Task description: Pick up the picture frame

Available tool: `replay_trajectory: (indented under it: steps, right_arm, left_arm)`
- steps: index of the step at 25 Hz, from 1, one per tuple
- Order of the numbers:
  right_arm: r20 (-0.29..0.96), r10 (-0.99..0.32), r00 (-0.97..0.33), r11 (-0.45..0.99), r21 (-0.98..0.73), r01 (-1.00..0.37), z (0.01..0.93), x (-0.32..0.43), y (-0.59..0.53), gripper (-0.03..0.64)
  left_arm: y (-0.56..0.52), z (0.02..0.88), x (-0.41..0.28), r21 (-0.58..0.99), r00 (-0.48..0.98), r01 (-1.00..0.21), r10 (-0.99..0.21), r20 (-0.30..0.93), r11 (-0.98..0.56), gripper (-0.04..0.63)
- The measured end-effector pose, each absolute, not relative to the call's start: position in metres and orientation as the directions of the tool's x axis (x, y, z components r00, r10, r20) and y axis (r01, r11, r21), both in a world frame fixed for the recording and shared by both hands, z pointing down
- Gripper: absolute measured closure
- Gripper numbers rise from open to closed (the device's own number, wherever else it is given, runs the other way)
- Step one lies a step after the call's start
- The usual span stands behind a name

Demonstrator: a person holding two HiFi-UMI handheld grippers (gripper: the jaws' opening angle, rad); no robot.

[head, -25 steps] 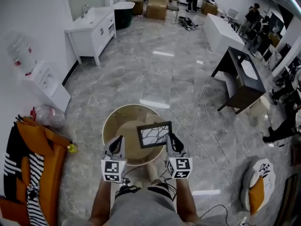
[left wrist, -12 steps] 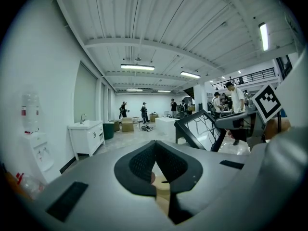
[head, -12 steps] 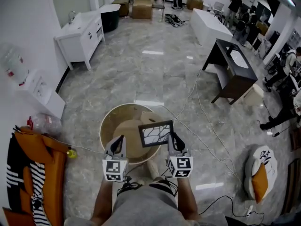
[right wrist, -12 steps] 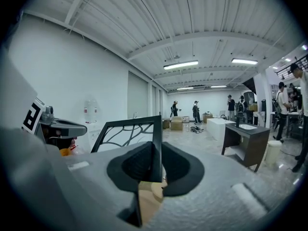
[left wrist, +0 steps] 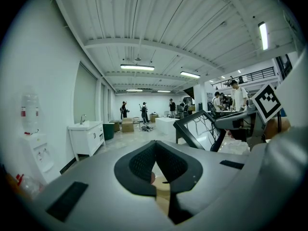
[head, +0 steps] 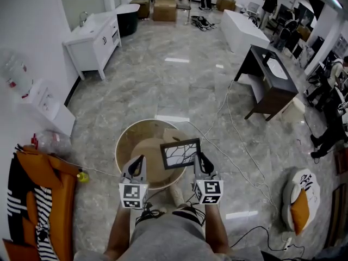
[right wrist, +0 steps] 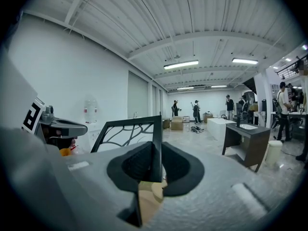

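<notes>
A: What is seen to have changed over the last second?

B: Very little. The picture frame (head: 180, 153) is kept just below the middle of the head view, above the round wooden table (head: 128, 141). Compared with a second ago, only the background is shifted a little in the picture. Over the last half second nothing is altered.

A: How is the frame gripped?

B: It is clamped by its right border in the right gripper (head: 199, 160). In the right gripper view the dark border is seen pinched between the two pads, so the jaws are stopped partway by it, and the frame is held nearly upright. The left gripper (head: 139, 162) is held level with it at the lower left. Its jaw tips are brought together with nothing between them, and it is kept apart from the frame.

A: What is meant by that for the task?

B: The pick-up is judged to be as good as done, since the frame appears lifted off the table and held steady.

A: What else is found around, and is anything in the way?

B: A white sink cabinet (head: 93, 38) is seen at the upper left and a dark table (head: 270, 80) at the right. Cables (head: 235, 141) are trailed across the floor beside the round table, and an orange seat (head: 54, 186) is placed at the lower left. People are seen along the top edge. Nothing is found close to the frame.
</notes>
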State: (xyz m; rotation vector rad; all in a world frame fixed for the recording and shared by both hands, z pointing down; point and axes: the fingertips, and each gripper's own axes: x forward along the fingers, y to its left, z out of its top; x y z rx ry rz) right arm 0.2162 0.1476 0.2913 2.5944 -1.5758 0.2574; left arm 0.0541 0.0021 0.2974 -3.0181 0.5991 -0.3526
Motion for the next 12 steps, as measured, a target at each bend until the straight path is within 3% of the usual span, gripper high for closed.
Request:
replay_trajectory:
  steps: [12]
  right_arm:
    - [0.197,-0.874,0.445,-0.452,0.013,-0.892,0.2980,0.2192,0.1441,0.554]
  left_arm:
    - [0.0014,0.3053,0.0584,-0.083,0.895,-0.378,-0.387,0.220,-0.922,0.578]
